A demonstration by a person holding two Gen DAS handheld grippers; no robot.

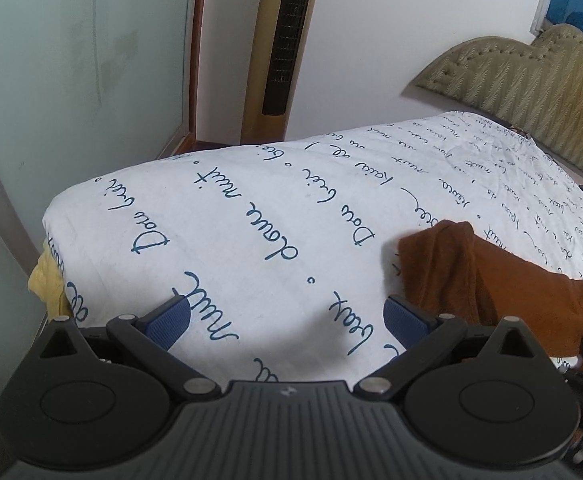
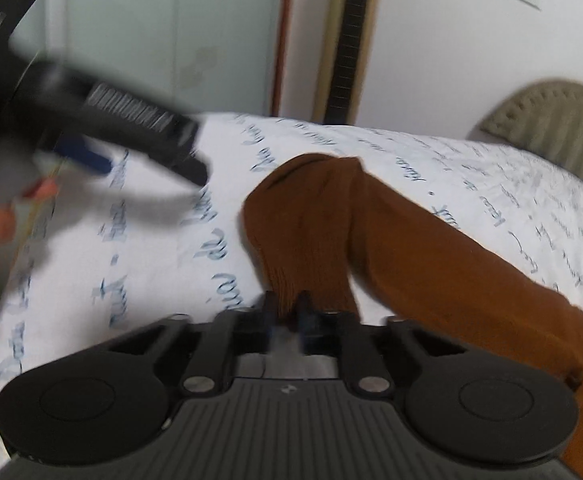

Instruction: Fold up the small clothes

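Work surface: a bed covered by a white sheet (image 1: 251, 216) printed with blue handwriting-style script. No containers are visible in either view.

Task item: a rust-brown knitted garment (image 2: 371, 248) lies on the sheet, running from the near right toward the centre, its far end folded into a rounded hump. In the left wrist view the same garment (image 1: 471, 276) occupies the near right.

Right gripper (image 2: 287, 304): jaws drawn together, pinching a near fold of the brown garment between them.

Left gripper (image 1: 287, 316): jaws spread wide above bare sheet, nothing between them; the right blue pad (image 1: 405, 320) sits just beside the garment's edge, contact not determinable.

Background: a tower fan (image 1: 287, 40) stands against the far wall; a padded headboard (image 1: 531, 80) is at far right.
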